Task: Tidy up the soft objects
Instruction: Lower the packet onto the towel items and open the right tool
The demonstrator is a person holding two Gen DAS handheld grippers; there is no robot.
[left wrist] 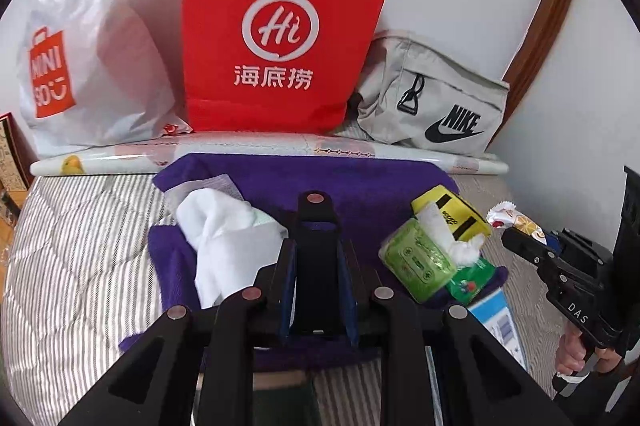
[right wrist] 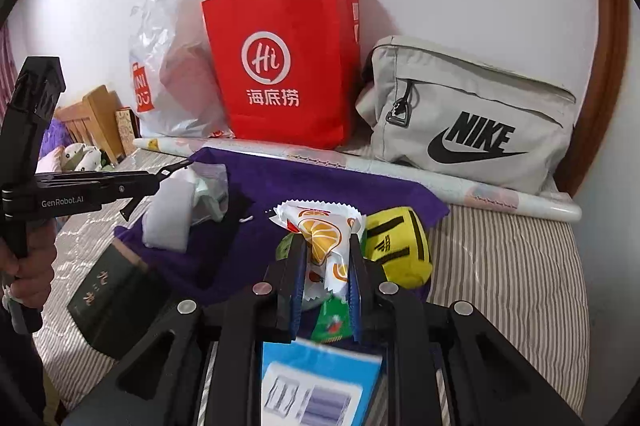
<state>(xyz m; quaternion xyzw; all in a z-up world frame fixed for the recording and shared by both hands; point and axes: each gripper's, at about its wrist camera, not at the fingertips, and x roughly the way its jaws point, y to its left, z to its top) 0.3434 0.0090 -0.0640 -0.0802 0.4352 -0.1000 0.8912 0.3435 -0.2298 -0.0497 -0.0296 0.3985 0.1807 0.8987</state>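
A purple towel (left wrist: 320, 178) lies on the striped bed. On it are a white cloth (left wrist: 224, 246), a green tissue pack (left wrist: 420, 262) and a yellow pouch (left wrist: 452, 214). My left gripper (left wrist: 316, 222) is shut and empty, over the towel beside the white cloth. My right gripper (right wrist: 326, 258) is shut on a white snack packet with an orange-slice print (right wrist: 320, 238), held above the towel next to the yellow pouch (right wrist: 400, 246). The packet also shows in the left wrist view (left wrist: 516, 222). The white cloth shows in the right wrist view (right wrist: 172, 218).
A red paper bag (left wrist: 280, 38), a white Miniso plastic bag (left wrist: 80, 66) and a grey Nike bag (right wrist: 472, 118) stand against the wall behind a rolled mat (left wrist: 280, 150). A dark book (right wrist: 108, 298) and a blue-white box (right wrist: 320, 378) lie near the front.
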